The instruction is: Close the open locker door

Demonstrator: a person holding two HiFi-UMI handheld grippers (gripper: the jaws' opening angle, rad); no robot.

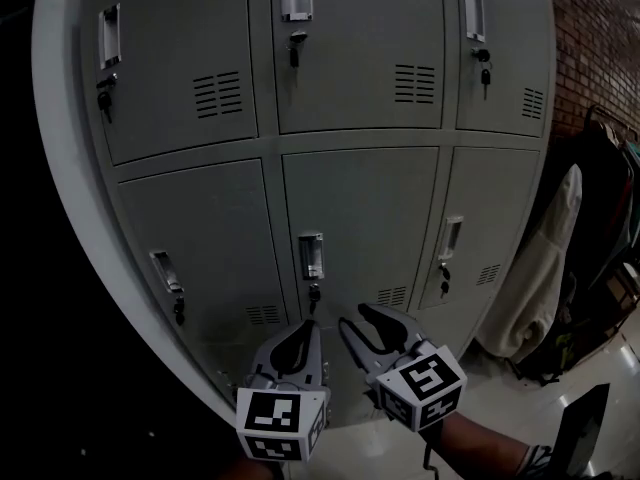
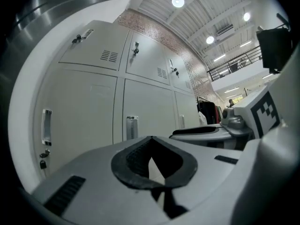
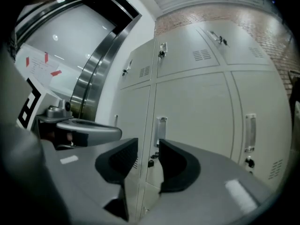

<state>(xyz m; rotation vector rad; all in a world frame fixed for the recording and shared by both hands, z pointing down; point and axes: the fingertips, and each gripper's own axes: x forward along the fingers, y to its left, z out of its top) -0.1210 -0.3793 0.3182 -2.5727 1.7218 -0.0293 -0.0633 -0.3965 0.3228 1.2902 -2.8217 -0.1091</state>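
Grey lockers [image 1: 360, 198] fill the view, every door seemingly flush. The left gripper [image 1: 304, 328] is clenched empty, the right gripper [image 1: 355, 318] parted and empty; pushing blindly could snag a dangling key [image 1: 313, 295].

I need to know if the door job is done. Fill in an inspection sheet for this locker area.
Surface: floor, pale, in front of the lockers.
Job's things: lockers; every door in view looks shut, none stands open.
Clutter: white coat and dark clothes hang at right; dark panel at bottom right.
Grippers: left gripper shut, empty; right gripper open, nothing between its jaws; both are low, in front of the bottom middle door.
Cables: nothing seen.
Surroundings: keys hang in the locks; brick wall at right.
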